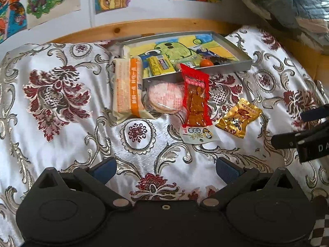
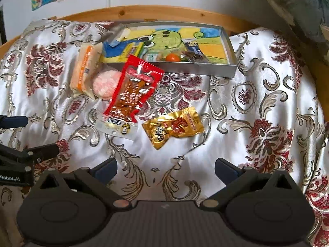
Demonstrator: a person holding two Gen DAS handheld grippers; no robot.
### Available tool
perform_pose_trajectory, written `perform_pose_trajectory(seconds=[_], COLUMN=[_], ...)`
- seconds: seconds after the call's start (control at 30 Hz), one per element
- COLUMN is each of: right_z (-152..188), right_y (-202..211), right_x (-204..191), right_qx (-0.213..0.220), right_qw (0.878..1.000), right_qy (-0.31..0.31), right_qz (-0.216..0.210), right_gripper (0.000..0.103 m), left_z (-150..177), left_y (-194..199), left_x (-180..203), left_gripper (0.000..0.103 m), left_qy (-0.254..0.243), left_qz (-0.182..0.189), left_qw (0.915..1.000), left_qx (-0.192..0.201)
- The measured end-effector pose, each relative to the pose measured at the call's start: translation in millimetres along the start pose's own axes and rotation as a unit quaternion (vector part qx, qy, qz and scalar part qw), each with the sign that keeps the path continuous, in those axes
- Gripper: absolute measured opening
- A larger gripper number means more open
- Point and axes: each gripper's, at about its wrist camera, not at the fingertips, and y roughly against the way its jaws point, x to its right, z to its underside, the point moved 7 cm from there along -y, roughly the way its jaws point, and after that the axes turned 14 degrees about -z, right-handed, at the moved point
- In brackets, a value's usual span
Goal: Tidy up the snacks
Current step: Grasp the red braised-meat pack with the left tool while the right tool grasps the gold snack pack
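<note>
Red packet [image 1: 196, 96], clear-windowed with brown contents and a white end, lies at 12 o'clock of the wide, empty left gripper [image 1: 165, 169]; gold packet [image 2: 173, 126] lies at 12 of the wide, empty right gripper [image 2: 165, 169].

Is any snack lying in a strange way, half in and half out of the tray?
Yes. The red packet leans over the tray's front wall, its top edge at the rim and the rest on the cloth. The orange-striped packet lies at the tray's left corner, whether touching is unclear. The gold packet lies apart.
</note>
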Motion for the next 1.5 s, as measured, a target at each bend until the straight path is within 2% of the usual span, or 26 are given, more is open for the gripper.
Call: perform_pose_trajectory(seconds=[0.17, 0.4, 0.53, 0.63, 0.73, 0.83, 1.03, 1.17, 1.33, 1.37, 1.4, 1.5], right_z=[-4, -13, -16, -21, -25, -30, -39, -46, -52, -54, -56, -61], right_y=[-5, -21, -36, -45, -56, -69, -91, -102, -114, -114, -113, -111], right_x=[9, 21, 26, 30, 35, 43, 57, 62, 67, 67, 68, 69], right_qx=[-0.005, -0.020, -0.033, -0.035, -0.047, -0.055, -0.043, -0.024, -0.008, -0.003, 0.002, 0.010], right_qw=[1.000, 1.000, 0.999, 0.999, 0.999, 0.998, 0.991, 0.988, 0.987, 0.987, 0.986, 0.984], right_qy=[-0.013, -0.013, -0.008, 0.001, -0.002, -0.019, -0.093, -0.114, -0.118, -0.119, -0.120, -0.122], right_qz=[0.007, 0.012, 0.016, 0.016, -0.007, -0.023, -0.085, -0.105, -0.111, -0.113, -0.117, -0.129], right_gripper=[0.103, 0.103, 0.103, 0.103, 0.103, 0.103, 0.102, 0.090, 0.074, 0.067, 0.057, 0.052], left_z=[-4, -10, -12, -15, -20, -26, -35, -40, -43, -43, -44, -44], left_y=[-11, -22, -27, -29, -30, -34, -57, -70, -80, -81, -82, -85], left_x=[7, 24, 39, 52, 60, 66, 67, 62, 58, 57, 57, 56], left_gripper=[0.102, 0.102, 0.102, 0.102, 0.102, 0.102, 0.102, 0.102, 0.102, 0.102, 0.102, 0.099], left_qy=[-0.018, -0.062, -0.100, -0.141, -0.166, -0.171, -0.142, -0.127, -0.110, -0.104, -0.099, -0.081], left_qz=[0.004, 0.016, 0.024, 0.020, 0.017, 0.025, 0.040, 0.036, 0.050, 0.054, 0.058, 0.076], left_qw=[0.9998, 0.9977, 0.9937, 0.9870, 0.9805, 0.9780, 0.9832, 0.9850, 0.9871, 0.9877, 0.9882, 0.9895], left_qx=[0.000, 0.022, 0.045, 0.076, 0.104, 0.118, 0.108, 0.111, 0.105, 0.103, 0.102, 0.092])
